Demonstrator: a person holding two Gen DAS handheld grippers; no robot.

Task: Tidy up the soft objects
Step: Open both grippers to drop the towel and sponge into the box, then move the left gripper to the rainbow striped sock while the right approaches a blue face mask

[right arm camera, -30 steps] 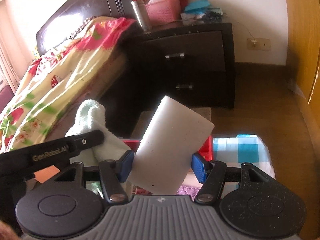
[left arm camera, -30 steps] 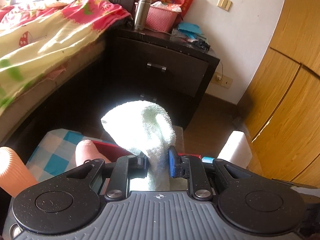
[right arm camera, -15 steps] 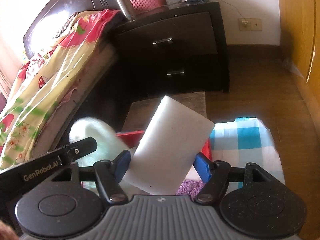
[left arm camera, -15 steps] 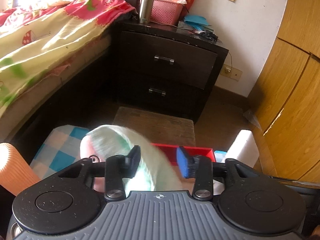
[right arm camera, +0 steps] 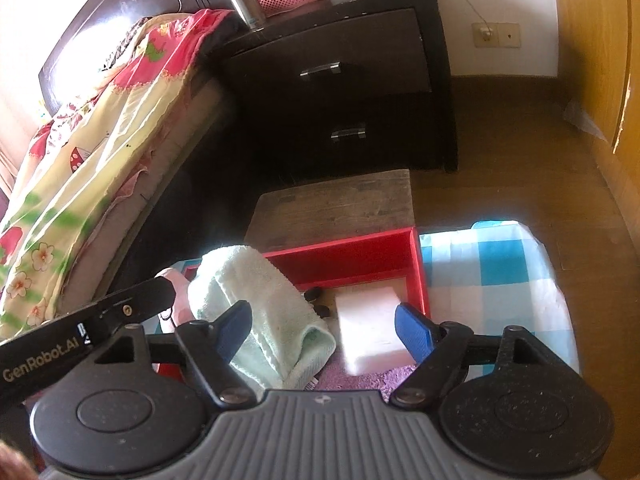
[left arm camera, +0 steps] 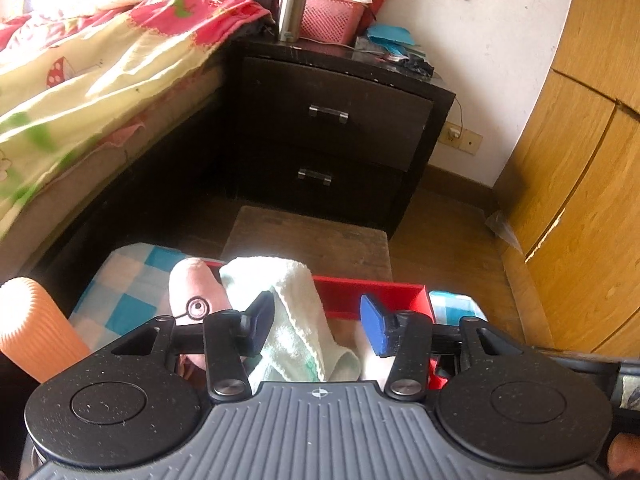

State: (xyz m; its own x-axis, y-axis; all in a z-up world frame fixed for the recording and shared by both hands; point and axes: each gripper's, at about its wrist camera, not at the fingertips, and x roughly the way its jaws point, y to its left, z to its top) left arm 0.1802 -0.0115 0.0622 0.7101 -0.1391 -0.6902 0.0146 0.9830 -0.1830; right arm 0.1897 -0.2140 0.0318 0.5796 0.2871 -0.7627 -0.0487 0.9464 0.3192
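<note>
I am holding my left gripper and right gripper wide open, gripping nothing, above the red box. The pale green towel is lying draped over the box's left wall; the white foam block is lying flat inside, at right.

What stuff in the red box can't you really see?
- Purple fuzzy thing: right wrist view, mostly behind the right gripper.
- Two small dark bits: right wrist view, too small to name.
- Pink soft thing: left wrist view, partly behind the towel and left gripper.
- Box floor: covered by towel and white block.
</note>
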